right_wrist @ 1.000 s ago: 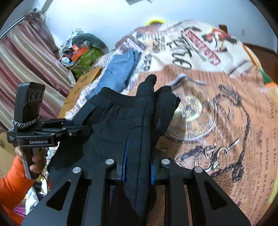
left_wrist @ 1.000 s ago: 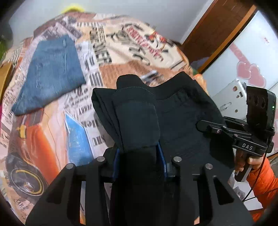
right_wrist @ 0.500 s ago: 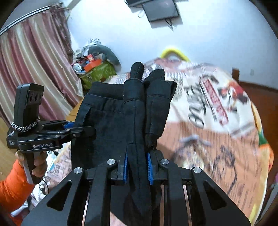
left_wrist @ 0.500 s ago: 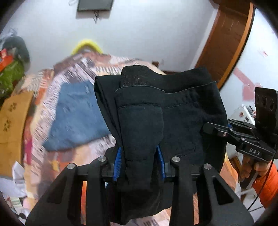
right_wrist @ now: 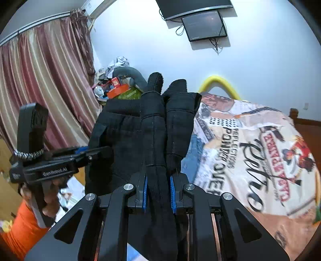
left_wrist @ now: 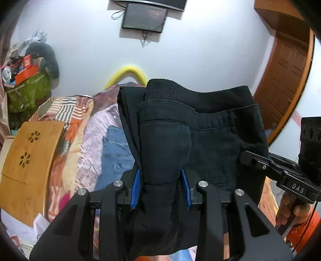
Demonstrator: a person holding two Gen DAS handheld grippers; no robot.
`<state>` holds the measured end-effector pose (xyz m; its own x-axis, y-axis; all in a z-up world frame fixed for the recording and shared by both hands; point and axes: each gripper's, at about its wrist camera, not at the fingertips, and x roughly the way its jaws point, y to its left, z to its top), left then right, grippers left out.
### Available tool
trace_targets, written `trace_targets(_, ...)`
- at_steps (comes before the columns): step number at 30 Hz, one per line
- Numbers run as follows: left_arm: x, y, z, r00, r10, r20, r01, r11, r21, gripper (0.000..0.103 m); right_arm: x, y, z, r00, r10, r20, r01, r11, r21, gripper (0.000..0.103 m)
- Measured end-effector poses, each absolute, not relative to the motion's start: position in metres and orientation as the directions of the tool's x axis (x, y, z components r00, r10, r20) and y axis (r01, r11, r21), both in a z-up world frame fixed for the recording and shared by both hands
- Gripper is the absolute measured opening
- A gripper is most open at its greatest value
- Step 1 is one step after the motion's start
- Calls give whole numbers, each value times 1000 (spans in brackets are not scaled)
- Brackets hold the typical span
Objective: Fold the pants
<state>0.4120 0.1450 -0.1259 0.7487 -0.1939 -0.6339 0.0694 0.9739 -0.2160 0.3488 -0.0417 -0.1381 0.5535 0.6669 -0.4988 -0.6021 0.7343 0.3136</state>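
The black pants (left_wrist: 210, 140) hang in the air above the bed, held up by the waistband between both grippers. My left gripper (left_wrist: 160, 188) is shut on the left end of the waistband, fabric bunched between its blue pads. My right gripper (right_wrist: 158, 188) is shut on the other end of the pants (right_wrist: 124, 140). Each gripper shows in the other's view, the right one (left_wrist: 260, 164) at the pants' right edge, the left one (right_wrist: 84, 154) at their left edge.
A bed with a printed cover (right_wrist: 250, 152) lies below. Folded blue jeans (left_wrist: 116, 148) rest on it. A wooden board (left_wrist: 28, 152) stands at the bed's left, a cluttered pile (left_wrist: 28, 80) beyond. A curtain (right_wrist: 40, 80), wall screen (left_wrist: 144, 18) and wooden door (left_wrist: 284, 76) surround.
Both grippers have lifted the pants off the bed and tilted upward, so the views now show the wall and screen. Both stayed shut on the waistband.
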Motion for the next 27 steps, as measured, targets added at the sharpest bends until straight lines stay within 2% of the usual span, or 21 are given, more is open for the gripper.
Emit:
trace_targets(6, 459, 174, -164, 731, -181, -658, 19, 969, -246, 34, 387, -12, -163, 536, 661, -525, -582, 740, 338, 15)
trace_targets(18, 537, 205, -276, 607, -166, -777, -88, 958, -273, 35, 472, 23, -265, 441, 634, -635, -462, 767, 446, 15)
trace_targets(22, 547, 206, -297, 577, -141, -804, -111, 962, -249, 37, 485, 22, -281, 434, 587, -684, -438, 801, 408, 16)
trace_targets(26, 544, 207, -303, 560, -96, -823, -141, 968, -210, 42, 479, 20, -281, 424, 523, -740, -447, 831, 331, 30)
trace_targets(27, 542, 208, -302, 557, -84, -826, -147, 969, -198, 44, 478, 18, -283, 412, 519, -749, -447, 831, 329, 39)
